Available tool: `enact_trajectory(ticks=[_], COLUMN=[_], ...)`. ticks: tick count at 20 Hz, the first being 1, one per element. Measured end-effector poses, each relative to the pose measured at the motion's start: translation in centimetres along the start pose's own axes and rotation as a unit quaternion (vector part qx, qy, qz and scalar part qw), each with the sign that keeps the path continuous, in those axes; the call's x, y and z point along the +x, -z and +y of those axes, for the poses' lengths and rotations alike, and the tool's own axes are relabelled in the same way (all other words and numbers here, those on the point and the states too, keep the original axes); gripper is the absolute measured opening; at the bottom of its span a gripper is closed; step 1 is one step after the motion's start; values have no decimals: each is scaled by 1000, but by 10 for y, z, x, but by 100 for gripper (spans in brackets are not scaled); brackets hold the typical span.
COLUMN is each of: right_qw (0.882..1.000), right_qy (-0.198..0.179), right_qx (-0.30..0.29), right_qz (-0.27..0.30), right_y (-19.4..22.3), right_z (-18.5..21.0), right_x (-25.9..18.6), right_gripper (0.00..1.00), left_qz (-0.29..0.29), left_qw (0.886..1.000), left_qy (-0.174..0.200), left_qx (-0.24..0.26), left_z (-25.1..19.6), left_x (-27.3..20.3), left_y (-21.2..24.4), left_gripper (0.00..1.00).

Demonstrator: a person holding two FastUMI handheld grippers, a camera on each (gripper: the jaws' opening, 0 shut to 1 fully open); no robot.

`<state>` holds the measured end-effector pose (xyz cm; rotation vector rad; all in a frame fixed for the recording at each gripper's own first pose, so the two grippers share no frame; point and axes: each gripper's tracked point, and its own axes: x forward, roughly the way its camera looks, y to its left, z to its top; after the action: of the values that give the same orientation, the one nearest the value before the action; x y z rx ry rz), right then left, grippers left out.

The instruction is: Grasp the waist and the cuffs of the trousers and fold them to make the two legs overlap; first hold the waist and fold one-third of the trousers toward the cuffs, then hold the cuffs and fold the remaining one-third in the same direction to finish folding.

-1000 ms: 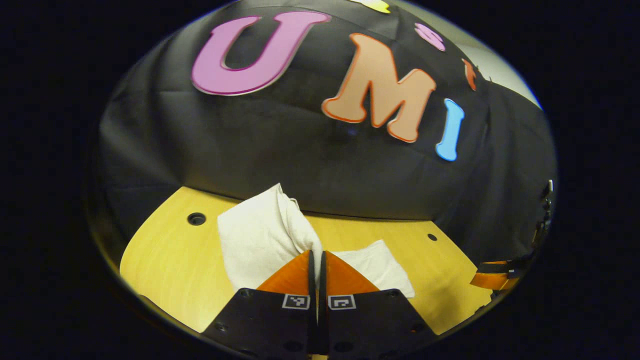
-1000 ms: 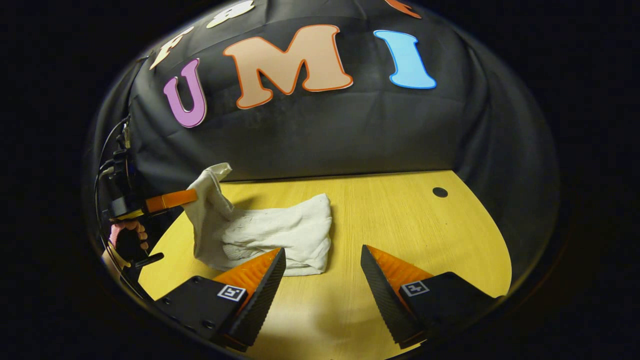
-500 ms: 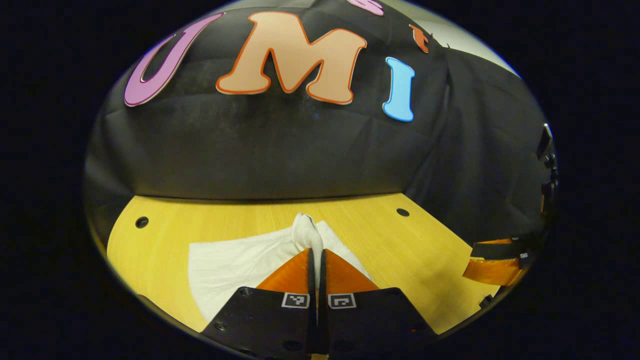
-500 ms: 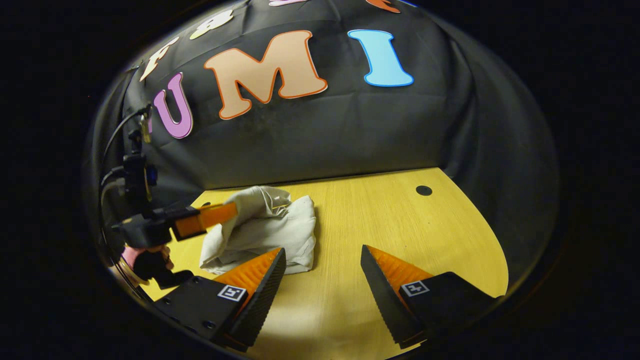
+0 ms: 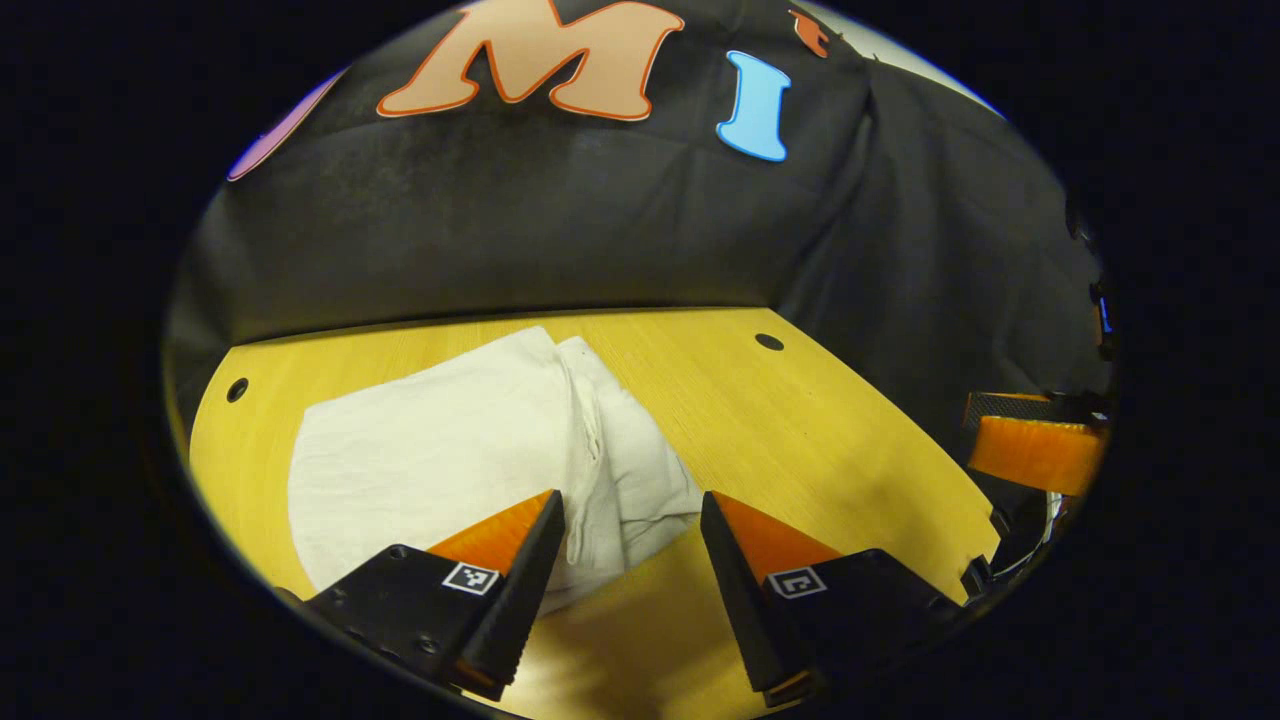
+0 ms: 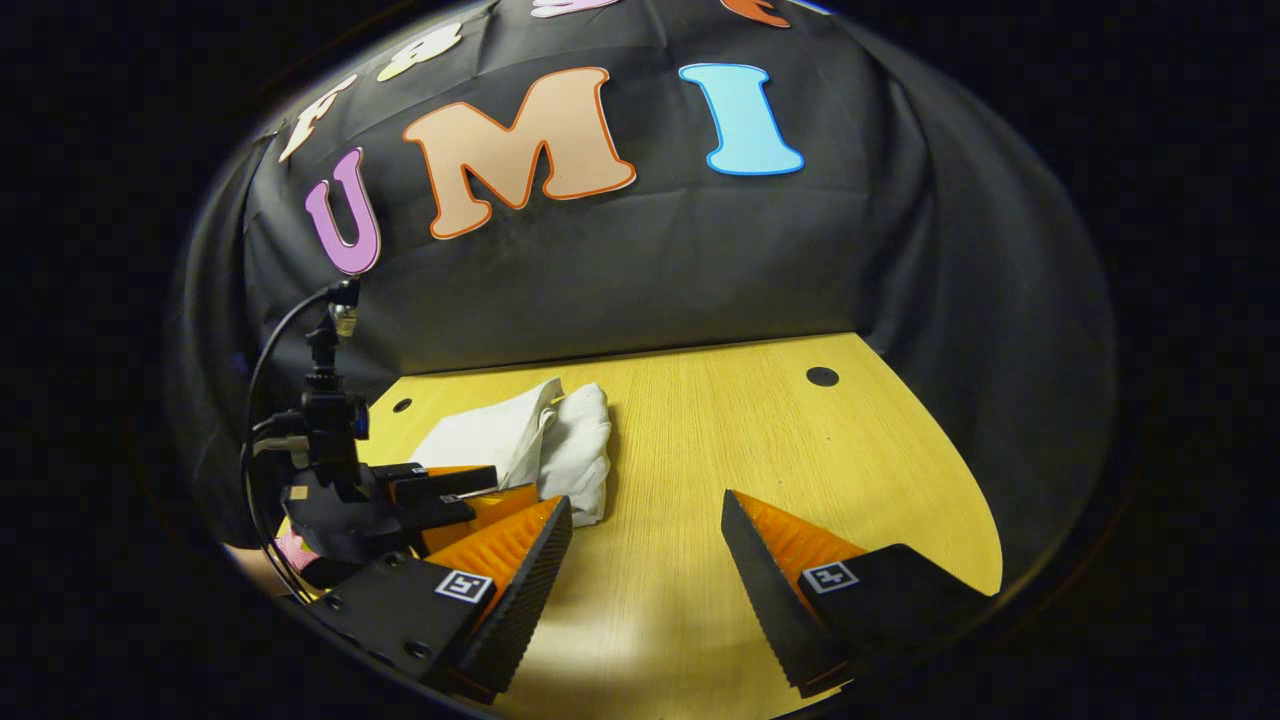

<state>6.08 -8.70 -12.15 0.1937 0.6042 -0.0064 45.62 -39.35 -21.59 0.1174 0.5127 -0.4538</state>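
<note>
Nearest in the left gripper view, the left gripper (image 5: 628, 510) is spread wide and grips nothing; just past its tips the white trousers (image 5: 470, 440) lie folded on the yellow table (image 5: 820, 440). The right gripper (image 6: 645, 520) gapes over bare wood, trousers beyond

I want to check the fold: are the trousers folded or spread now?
Folded. The trousers lie on the table as a compact stack, one layer overlapping another.

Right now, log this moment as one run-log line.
left gripper: open, over trousers edge | right gripper: open, above bare table | trousers: folded, flat on table | phase: final fold laid
</note>
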Motion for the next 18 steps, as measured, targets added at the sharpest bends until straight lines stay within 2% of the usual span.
enact_trajectory(ticks=[2, 4, 5, 6, 9, 10, 12, 13, 14, 15, 17, 18], right_qw=[1000, 1000, 1000, 1000, 999, 999, 998, 997, 996, 996, 994, 993], right_qy=[0, -4, -9, -14, -22, -23, -25, -24, -21, -19, -14, -13], right_qx=[4, 6, 7, 8, 4, 3, 4, 2, 1, -1, -5, -8], right_qz=[-6, -13, -17, -22, -40, -46, -61, -71, -82, -93, -110, -116], right_y=[-3, -6, -8, -10, -18, -19, -25, -29, -32, -35, -39, -38], right_z=[5, 16, 23, 31, 49, 54, 61, 64, 67, 69, 73, 75], right_x=[-3, -8, -10, -11, -18, -20, -24, -27, -31, -33, -40, -42], right_gripper=[92, 92, 96, 92, 92, 97, 97, 92, 97, 92, 92, 96], left_qz=[-18, -35, -42, -50, -72, -76, -82, -84, -85, -87, -92, -93], left_qw=[1000, 999, 999, 998, 993, 991, 987, 985, 983, 981, 977, 975], left_qy=[0, -14, -27, -42, -85, -104, -135, -150, -163, -175, -194, -202], left_qx=[1, 5, 9, 15, 36, 39, 29, 21, 13, 6, -3, -5], left_z=[-1, 8, 16, 27, 55, 69, 91, 100, 113, 122, 136, 141], left_x=[-19, -45, -60, -76, -119, -133, -158, -169, -182, -193, -210, -217], left_y=[-11, -21, -26, -31, -41, -40, -35, -32, -28, -25, -23, -21], left_gripper=[88, 90, 91, 93, 95, 94, 94, 95, 94, 95, 95, 95])
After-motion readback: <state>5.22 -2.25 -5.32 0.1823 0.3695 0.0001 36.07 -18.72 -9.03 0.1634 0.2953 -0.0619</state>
